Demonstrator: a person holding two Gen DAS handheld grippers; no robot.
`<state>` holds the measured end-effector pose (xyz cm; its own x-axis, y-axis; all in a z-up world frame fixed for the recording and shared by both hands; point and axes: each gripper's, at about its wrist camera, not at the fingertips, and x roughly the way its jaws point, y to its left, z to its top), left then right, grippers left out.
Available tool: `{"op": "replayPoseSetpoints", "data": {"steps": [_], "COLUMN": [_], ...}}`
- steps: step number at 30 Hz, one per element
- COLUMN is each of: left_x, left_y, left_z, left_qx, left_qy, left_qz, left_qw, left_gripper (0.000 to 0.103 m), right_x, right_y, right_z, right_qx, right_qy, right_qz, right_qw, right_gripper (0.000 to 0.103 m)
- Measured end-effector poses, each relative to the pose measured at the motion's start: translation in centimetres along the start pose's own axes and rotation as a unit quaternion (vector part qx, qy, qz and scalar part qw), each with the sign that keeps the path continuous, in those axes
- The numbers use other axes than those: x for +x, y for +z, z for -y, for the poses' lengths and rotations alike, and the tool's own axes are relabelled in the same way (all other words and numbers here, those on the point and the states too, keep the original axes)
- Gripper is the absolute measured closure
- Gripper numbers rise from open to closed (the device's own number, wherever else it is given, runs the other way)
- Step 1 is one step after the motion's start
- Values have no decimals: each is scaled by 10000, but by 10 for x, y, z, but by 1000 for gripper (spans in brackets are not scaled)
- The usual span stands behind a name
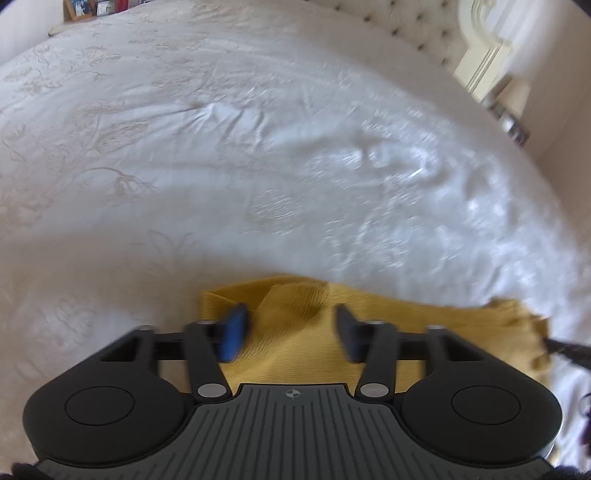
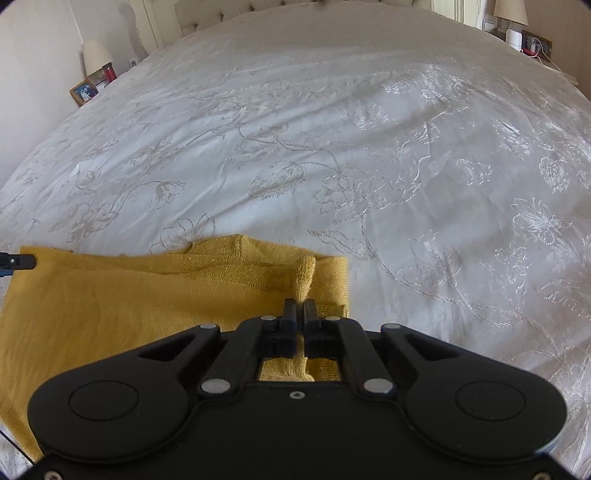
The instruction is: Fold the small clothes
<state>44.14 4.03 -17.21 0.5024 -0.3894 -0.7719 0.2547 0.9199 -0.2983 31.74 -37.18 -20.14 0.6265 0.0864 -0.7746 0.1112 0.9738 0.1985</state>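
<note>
- We see a mustard-yellow knitted garment (image 2: 122, 306) lying on a white bedspread embroidered with pale flowers (image 2: 332, 155), close to the bed's near edge.
- In the right wrist view the garment spreads from the left border of the picture to just past the middle, with its far edge folded over into a loose, uneven band.
- Our right gripper (image 2: 300, 314), black with two slim fingers, has its jaws drawn together on a raised ridge of the yellow knit at the garment's right end; the pinched fabric stands up in a small peak just beyond the fingertips.
- Our left gripper (image 1: 291, 328), black with blue pads on the inner faces, hangs over the other end of the garment. Its jaws stand apart, with a rumpled fold of the yellow knit lying between them; the pads do not press on it in this blurred view.
- In the right wrist view a dark fingertip shows at the garment's far left corner, by the left border.
- The garment's corner in the left wrist view (image 1: 210, 299) lies just left of the blue pad.
- At the head of the bed stands a cream tufted headboard (image 2: 229, 11).
- Beside it, on the left, we see a bedside lamp with a pale shade (image 2: 96, 55) and a framed photograph (image 2: 83, 92).
</note>
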Motion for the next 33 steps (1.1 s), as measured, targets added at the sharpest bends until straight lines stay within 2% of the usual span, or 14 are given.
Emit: {"op": "replayPoseSetpoints", "data": {"steps": [3, 6, 10, 12, 13, 15, 19, 23, 25, 26, 27, 29, 33], "left_x": [-10, -18, -25, -27, -28, -29, -26, -13, -8, -7, -7, -4, 7], "left_y": [-14, -33, -49, -49, -47, -38, -13, 4, 7, 7, 7, 3, -9], "left_z": [19, 35, 41, 42, 40, 32, 4, -19, -19, -14, -8, 5, 20], "left_qx": [513, 1049, 1301, 1407, 1400, 1177, 368, -151, 30, 272, 558, 1054, 1409], "left_qy": [-400, -461, -628, -511, -394, -114, 325, 311, 304, 341, 404, 426, 298], "left_qz": [-102, -228, -237, -161, -79, 91, 352, 176, 138, 158, 166, 101, -201], "left_qw": [9978, 9932, 9892, 9886, 9893, 9929, 9982, 9992, 9994, 9989, 9975, 9935, 9894], "left_gripper": [61, 60, 60, 59, 59, 52, 49, 51, 61, 76, 87, 87, 87], "right_x": [1, 2, 3, 3, 4, 4, 6, 7, 8, 9, 9, 11, 13], "right_y": [-4, -7, -8, -8, -7, -7, -7, -8, -8, -9, -9, -10, -12], "right_z": [1, 4, 7, 7, 8, 8, 8, 8, 8, 8, 8, 8, 9], "right_qx": [31, 97, 186, 199, 195, 199, 215, 230, 248, 252, 255, 272, 300], "right_qy": [30, 55, 83, 94, 95, 100, 107, 114, 117, 116, 115, 115, 122], "right_qz": [-43, -67, -75, -91, -94, -105, -129, -151, -170, -176, -185, -203, -222], "right_qw": [10000, 9999, 9998, 9997, 9997, 9997, 9996, 9996, 9995, 9995, 9994, 9994, 9992], "right_gripper": [92, 92, 91, 91, 91, 91, 90, 87, 87, 87, 87, 87, 87]}}
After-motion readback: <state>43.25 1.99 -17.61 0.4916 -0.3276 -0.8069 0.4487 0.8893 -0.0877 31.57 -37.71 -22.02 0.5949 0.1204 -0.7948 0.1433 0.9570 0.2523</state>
